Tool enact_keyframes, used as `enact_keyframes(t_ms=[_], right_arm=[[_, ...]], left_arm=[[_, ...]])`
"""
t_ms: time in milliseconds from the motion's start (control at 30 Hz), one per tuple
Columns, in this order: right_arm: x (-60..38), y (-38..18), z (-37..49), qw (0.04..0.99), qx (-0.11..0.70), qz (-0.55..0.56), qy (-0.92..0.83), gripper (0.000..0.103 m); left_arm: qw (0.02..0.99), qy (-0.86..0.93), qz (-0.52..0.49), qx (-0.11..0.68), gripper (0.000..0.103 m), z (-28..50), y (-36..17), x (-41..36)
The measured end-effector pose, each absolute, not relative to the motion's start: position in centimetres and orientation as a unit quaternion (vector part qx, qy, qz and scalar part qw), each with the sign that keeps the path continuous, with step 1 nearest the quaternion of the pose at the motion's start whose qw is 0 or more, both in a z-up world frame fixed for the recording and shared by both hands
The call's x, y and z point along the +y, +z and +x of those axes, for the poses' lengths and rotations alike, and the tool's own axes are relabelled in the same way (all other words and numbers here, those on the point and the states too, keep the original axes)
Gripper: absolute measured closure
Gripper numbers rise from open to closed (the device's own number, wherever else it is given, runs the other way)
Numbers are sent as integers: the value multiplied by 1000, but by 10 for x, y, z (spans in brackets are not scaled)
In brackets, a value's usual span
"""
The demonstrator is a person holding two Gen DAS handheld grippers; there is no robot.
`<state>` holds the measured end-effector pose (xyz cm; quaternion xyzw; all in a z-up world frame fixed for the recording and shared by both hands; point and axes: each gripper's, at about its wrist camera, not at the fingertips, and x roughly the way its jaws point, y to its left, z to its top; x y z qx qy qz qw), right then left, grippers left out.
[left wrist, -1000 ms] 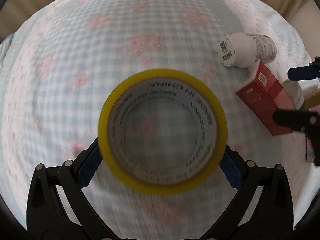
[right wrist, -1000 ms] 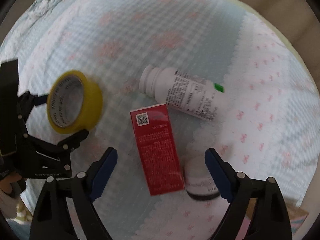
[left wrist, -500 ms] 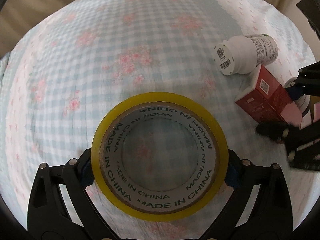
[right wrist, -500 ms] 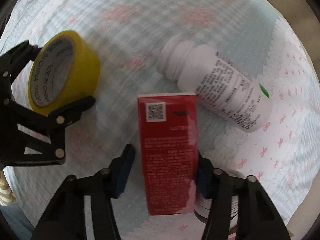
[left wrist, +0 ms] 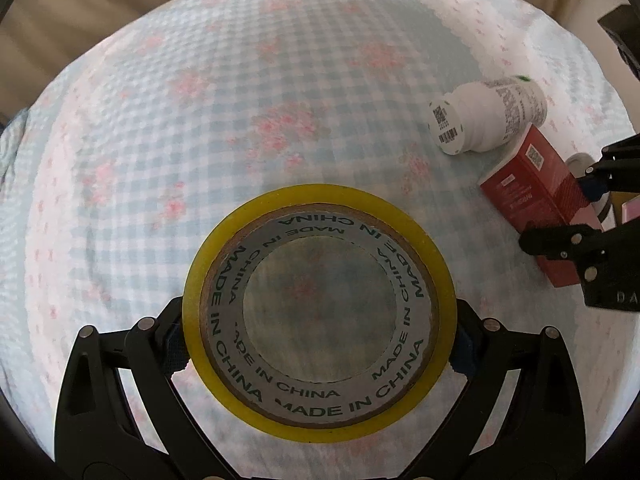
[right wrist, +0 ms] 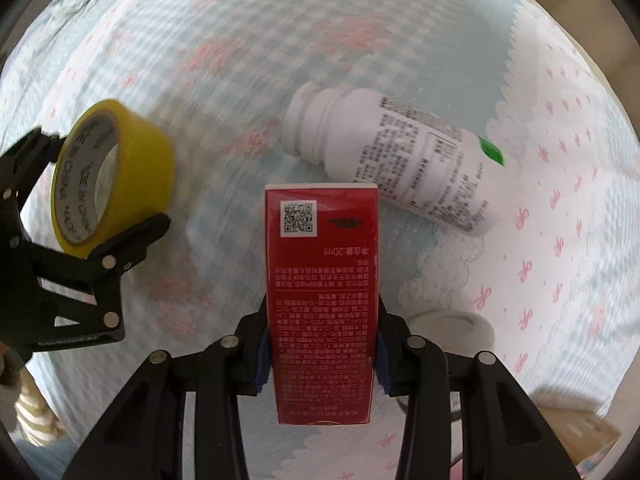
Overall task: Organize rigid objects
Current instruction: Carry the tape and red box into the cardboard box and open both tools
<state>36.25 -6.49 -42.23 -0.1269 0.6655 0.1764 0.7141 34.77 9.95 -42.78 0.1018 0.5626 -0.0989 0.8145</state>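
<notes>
The right tongs (right wrist: 322,354) stood clenched on a red rectangular cardboard carton (right wrist: 322,280), their blue pads pressed to its two long sides over a bed covered in a pale blue checked, pink-flowered cloth (right wrist: 240,60). Just beyond the carton's far end a white plastic labelled bottle (right wrist: 400,156) lay on its side. Well to the carton's left, the left tongs (left wrist: 320,344) gripped a yellow roll of adhesive tape (left wrist: 320,308) across its width. A white round lid (right wrist: 454,330) sat beside the carton's right.
</notes>
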Motion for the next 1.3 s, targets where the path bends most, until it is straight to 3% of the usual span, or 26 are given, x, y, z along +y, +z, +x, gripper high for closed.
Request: enact_keyframes(t_ms=[400,733,1067,1300], right_arm=[[-73,-377,349,736,655,-72,152,65],[-87,-272,274,771,623,5,132,65],[-141,-201,203,800,587,67,104,65],[-240,-192,169,809,576,90,75,65]], left_arm=[[830,-101,92,540,6,305,-353,116],[844,-121,83,515,6,260,-247,108],[858,-163,96,478,6,226,-164,28],[861,-182,100,465,6,197,-148,-74]])
